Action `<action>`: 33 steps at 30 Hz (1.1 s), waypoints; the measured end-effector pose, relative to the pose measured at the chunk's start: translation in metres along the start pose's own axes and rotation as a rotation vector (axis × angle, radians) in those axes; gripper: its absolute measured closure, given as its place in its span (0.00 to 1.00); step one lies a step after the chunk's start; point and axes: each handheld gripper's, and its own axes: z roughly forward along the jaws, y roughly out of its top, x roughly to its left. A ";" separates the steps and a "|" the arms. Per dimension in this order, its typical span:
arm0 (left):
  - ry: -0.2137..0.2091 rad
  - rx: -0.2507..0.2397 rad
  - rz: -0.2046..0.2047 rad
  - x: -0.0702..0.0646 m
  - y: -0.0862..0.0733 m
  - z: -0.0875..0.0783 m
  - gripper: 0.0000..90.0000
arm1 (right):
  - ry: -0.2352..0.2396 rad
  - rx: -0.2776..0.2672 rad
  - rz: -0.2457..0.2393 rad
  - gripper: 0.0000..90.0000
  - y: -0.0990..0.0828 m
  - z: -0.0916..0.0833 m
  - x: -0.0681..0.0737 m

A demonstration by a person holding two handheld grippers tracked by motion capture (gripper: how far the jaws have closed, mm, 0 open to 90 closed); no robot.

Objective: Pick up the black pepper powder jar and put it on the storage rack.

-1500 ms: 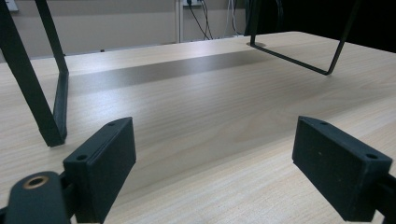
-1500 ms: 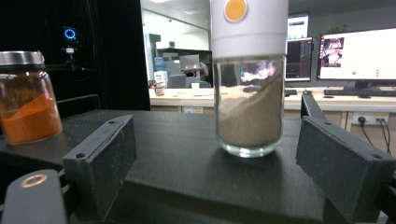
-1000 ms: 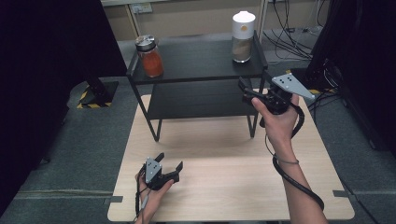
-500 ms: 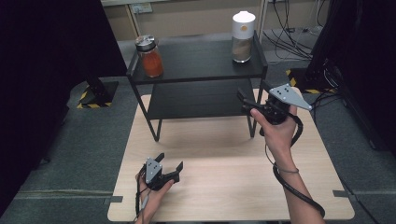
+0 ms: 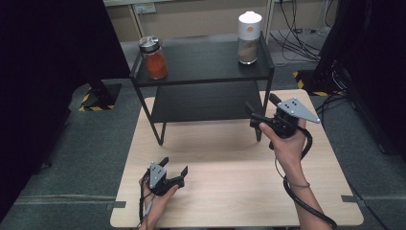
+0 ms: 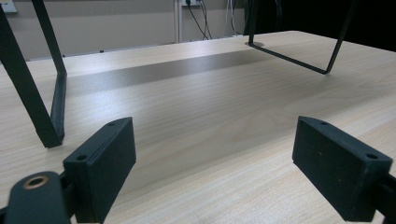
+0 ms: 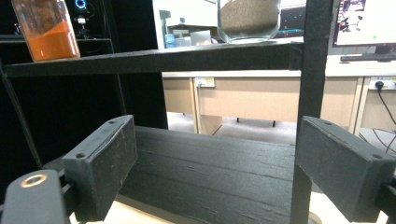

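I am resting the left gripper (image 5: 173,175) low on the table (image 5: 230,191) near my edge, jaws wide apart on nothing, well away from the orange jar (image 5: 153,58) on the rack's (image 5: 206,79) top shelf at its left end. I am holding the right gripper (image 5: 261,112) raised at the rack's right front leg, jaws also spread and empty, below the white-lidded jar (image 5: 249,37) at the shelf's right end. I judge this the approach step; next I need to lift the right gripper to shelf height and straddle that jar before squeezing.

Overhead light is even and bright on my wooden table (image 5: 230,158); the rack (image 5: 201,72) casts a soft shadow. Side margins fall dark. Near jaws appear slightly blurred.
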 end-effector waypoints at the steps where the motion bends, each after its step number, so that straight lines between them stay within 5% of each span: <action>1: 0.000 0.000 -0.001 0.000 0.000 0.000 0.14 | -0.001 0.000 0.001 0.14 -0.001 0.000 0.000; 14: -0.002 -0.001 0.000 0.000 0.000 0.000 0.14 | -0.003 0.031 -0.063 0.14 -0.015 -0.008 0.002; 33: -0.003 0.002 0.004 -0.002 0.000 0.000 0.14 | 0.007 0.108 -0.046 0.14 -0.052 -0.014 0.000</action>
